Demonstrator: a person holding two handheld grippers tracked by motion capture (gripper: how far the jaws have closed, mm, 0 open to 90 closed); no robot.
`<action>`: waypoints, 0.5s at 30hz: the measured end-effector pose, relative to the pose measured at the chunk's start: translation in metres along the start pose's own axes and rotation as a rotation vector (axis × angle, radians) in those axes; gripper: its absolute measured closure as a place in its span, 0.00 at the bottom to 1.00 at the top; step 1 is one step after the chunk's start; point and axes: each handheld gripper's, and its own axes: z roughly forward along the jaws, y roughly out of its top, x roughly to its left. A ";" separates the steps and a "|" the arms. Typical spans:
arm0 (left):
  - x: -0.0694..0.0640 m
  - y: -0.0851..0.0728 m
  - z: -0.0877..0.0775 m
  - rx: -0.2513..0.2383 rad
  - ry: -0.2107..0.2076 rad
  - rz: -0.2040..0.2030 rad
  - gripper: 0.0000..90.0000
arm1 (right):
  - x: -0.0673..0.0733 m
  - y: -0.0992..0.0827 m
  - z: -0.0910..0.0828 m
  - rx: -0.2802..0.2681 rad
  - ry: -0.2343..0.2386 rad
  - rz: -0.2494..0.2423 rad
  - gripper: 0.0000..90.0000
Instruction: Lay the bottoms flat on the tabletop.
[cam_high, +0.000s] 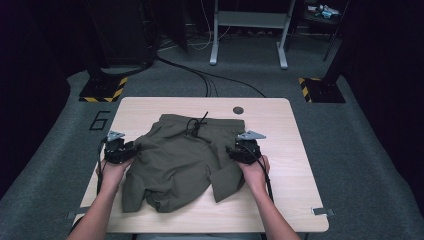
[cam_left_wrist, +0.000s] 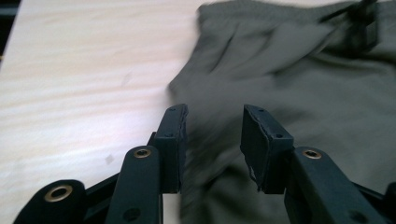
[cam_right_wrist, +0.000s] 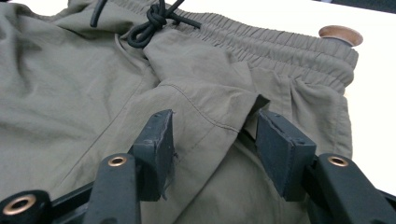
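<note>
High view shows a light wooden table (cam_high: 295, 165) with a pair of olive green shorts (cam_high: 175, 160) lying on it, near the middle and a little toward the person's side. A small dark round cap (cam_high: 238, 110) sits in the table top just behind the shorts, off the corner of the waistband; in the right gripper view it looks brownish (cam_right_wrist: 341, 35) and stands just past the elastic band. Behind the table, on the grey floor, black cables (cam_high: 200, 77) run to it, and a grey metal frame (cam_high: 248, 30) stands farther back. Nothing lies on the shorts or between them and the grippers.

The shorts are crumpled, with the waistband turned away from the person and a black drawstring (cam_high: 196, 125) knotted at its middle. One leg is folded over toward the front edge of the table.

The left gripper (cam_high: 134, 147) is at the left side of the shorts. Its jaws stand about half apart, over the edge of the cloth, and they press on nothing. The right gripper (cam_high: 231, 151) is at the right side of the shorts. Its jaws are also apart, with a fold of the cloth (cam_right_wrist: 210, 126) between them, but the pads do not pinch it.
</note>
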 end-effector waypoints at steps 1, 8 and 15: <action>-0.004 0.002 0.002 -0.011 -0.003 0.000 0.66 | 0.000 0.000 0.002 0.001 0.001 0.006 0.53; -0.040 0.012 0.019 0.005 -0.029 0.014 0.63 | 0.003 -0.001 0.012 0.000 -0.001 -0.007 0.61; -0.076 0.015 0.038 0.040 -0.076 0.094 0.58 | 0.005 0.004 0.008 0.016 0.007 -0.048 0.92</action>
